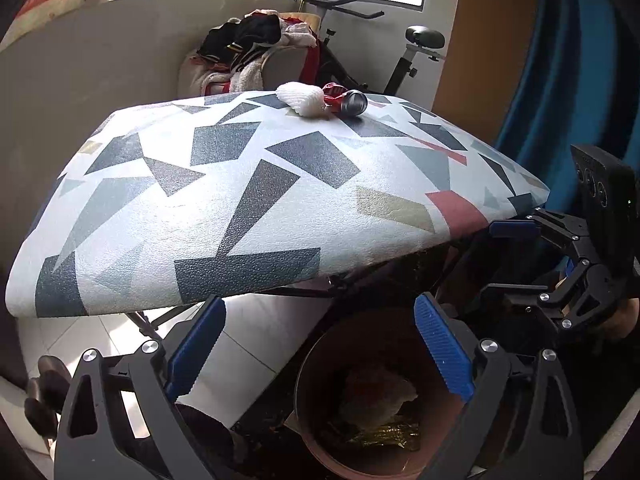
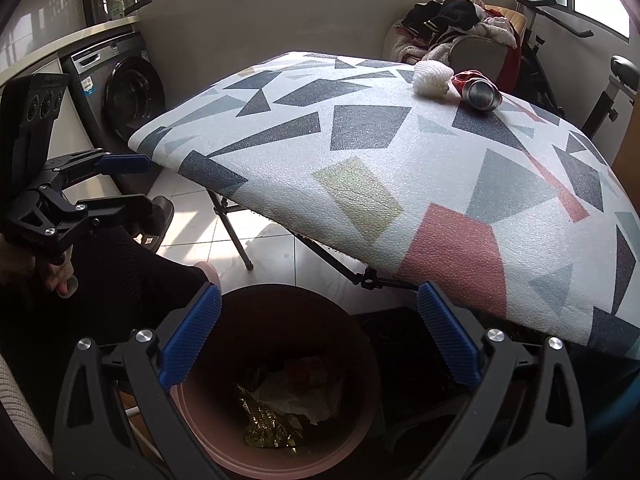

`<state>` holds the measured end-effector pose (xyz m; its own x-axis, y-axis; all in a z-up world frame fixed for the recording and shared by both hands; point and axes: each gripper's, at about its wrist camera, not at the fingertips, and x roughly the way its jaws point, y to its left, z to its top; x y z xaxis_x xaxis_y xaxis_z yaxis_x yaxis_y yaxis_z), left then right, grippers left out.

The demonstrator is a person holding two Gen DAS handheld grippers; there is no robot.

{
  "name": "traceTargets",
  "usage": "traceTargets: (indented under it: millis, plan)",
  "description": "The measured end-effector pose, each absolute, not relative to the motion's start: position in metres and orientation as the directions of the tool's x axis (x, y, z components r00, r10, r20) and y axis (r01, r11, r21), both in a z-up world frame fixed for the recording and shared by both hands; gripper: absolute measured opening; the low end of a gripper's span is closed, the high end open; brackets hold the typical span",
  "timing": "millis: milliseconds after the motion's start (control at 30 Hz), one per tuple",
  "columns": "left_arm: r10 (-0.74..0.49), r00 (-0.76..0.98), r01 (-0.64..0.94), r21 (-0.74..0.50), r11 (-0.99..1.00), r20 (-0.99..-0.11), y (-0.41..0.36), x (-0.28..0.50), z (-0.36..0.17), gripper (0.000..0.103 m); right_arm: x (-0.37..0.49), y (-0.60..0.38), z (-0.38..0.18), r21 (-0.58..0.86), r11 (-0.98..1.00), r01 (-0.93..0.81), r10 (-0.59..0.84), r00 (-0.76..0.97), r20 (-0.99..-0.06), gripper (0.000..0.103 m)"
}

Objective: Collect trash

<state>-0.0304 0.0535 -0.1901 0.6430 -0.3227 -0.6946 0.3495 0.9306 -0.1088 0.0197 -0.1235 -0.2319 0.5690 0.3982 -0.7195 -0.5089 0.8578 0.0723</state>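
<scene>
A brown trash bin (image 2: pixel 360 344) stands on the floor below the table edge, with crumpled paper (image 2: pixel 304 392) and a gold wrapper (image 2: pixel 268 428) inside. My right gripper (image 2: pixel 318 332) hangs open just above the bin, nothing between its blue pads. My left gripper (image 1: pixel 320 344) is open too, beside the bin (image 1: pixel 320 360), and empty. On the far side of the patterned table (image 1: pixel 224 184) lie a white foam net (image 1: pixel 302 98) and a crushed red can (image 1: pixel 348 100). The right wrist view shows the same foam net (image 2: pixel 434 78) and can (image 2: pixel 478 90).
A washing machine (image 2: pixel 120 92) stands at the left wall. A chair piled with clothes (image 1: pixel 256 48) and an exercise bike (image 1: pixel 412 56) are behind the table. Folding table legs (image 2: pixel 236 228) reach the tiled floor near the bin. A person's dark-clad leg (image 2: pixel 132 276) is beside it.
</scene>
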Motion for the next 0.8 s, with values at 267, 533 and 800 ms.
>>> traceTargets:
  millis: [267,533,800]
  plan:
    - [-0.320,0.638,0.341,-0.115,0.933,-0.700,0.0551,-0.0285,-0.1920,0.093,0.0211,-0.1243,-0.2329,0.075,0.863,-0.500,0.391,0.566,-0.725,0.097]
    - [-0.319,0.635,0.335,-0.121,0.934,-0.703,0.0562,-0.0274,-0.1924,0.093,0.0226,-0.1237,-0.2351,0.078,0.865,-0.495,0.387,0.562,-0.731,0.097]
    - [-0.316,0.637,0.331,-0.120,0.936,-0.703,0.0564,-0.0266,-0.1925,0.093,0.0254,-0.1239,-0.2373,0.077,0.873,-0.482,0.375,0.560,-0.739,0.097]
